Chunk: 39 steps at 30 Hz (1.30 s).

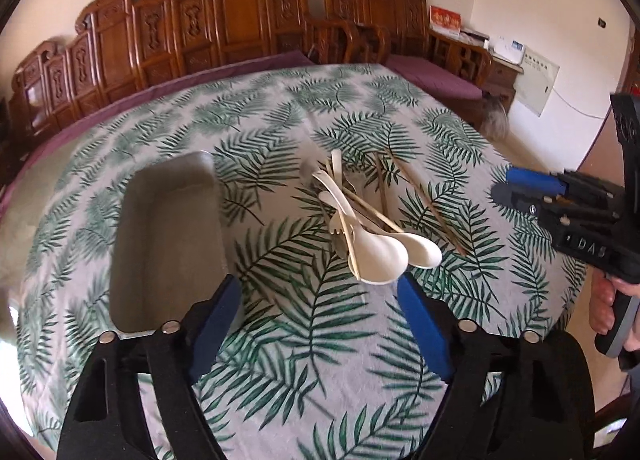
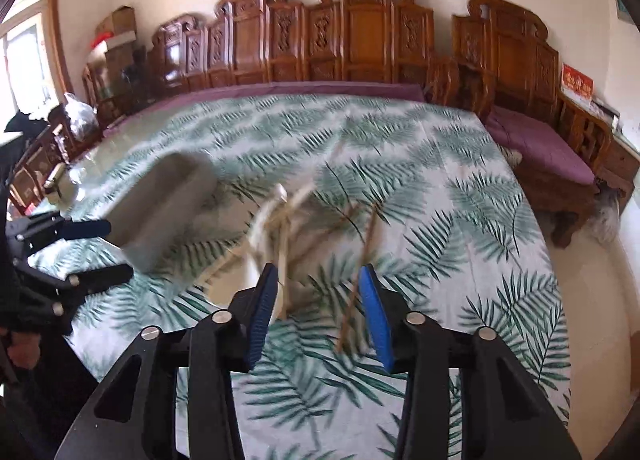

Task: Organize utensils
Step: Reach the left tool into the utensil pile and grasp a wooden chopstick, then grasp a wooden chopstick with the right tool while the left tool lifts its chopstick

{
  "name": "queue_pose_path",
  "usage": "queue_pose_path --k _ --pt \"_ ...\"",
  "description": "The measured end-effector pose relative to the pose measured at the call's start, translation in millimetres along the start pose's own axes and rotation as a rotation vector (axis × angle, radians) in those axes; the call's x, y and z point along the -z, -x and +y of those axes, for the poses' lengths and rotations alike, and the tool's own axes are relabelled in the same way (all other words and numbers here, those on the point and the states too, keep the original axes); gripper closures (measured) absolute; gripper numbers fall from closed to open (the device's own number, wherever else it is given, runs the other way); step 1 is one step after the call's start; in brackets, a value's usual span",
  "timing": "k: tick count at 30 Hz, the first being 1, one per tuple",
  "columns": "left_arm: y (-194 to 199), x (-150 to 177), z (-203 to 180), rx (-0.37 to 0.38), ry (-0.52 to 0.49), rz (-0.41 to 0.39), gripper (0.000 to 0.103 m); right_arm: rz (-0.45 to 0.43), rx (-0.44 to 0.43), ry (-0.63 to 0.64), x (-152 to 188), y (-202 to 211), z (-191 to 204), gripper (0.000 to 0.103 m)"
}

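Both my jaws stand apart and hold nothing. From my left wrist, the left gripper hangs over the leaf-patterned table; the pile of white spoons and chopsticks lies just ahead, the grey tray to its left. From my right wrist, the right gripper is narrower, a blurred chopstick on the cloth showing between its blue pads, untouched.

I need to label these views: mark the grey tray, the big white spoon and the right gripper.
grey tray (image 1: 168, 236), left wrist view, bare floor inside.
big white spoon (image 1: 380, 256), left wrist view, middle of its bowl.
right gripper (image 2: 318, 314), right wrist view, midway between its fingertips.
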<state>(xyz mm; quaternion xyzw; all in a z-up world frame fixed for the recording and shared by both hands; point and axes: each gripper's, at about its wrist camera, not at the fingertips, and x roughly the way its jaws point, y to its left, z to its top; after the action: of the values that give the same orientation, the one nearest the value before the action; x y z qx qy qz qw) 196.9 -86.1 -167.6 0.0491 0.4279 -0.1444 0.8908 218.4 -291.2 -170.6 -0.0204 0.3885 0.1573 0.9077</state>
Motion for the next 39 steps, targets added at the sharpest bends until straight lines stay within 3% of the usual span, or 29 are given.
queue_pose_path --k 9,17,20,22,31,39 --pt "-63.5 -18.8 -6.3 0.042 0.037 0.102 0.056 0.070 0.012 -0.080 12.9 -30.4 -38.2 0.064" --pt "-100.1 -22.0 -8.4 0.061 0.069 0.176 0.070 0.092 0.012 -0.092 17.2 -33.9 -38.4 0.064" --pt "-102.4 -24.0 -7.3 0.052 0.076 0.175 0.081 0.102 0.008 -0.085 19.1 -37.7 -36.8 0.064" --pt "-101.8 -25.8 -4.9 0.058 0.086 0.174 0.099 0.113 0.010 -0.080 21.1 -41.0 -34.9 0.064" --pt "-71.2 -31.9 8.4 0.031 0.075 0.117 0.099 0.129 0.009 -0.074 21.9 -51.1 -28.3 0.064" --pt "-53.5 -40.2 21.9 0.055 0.062 0.086 0.099 0.156 0.031 -0.066 21.9 -72.6 -23.3 0.064"
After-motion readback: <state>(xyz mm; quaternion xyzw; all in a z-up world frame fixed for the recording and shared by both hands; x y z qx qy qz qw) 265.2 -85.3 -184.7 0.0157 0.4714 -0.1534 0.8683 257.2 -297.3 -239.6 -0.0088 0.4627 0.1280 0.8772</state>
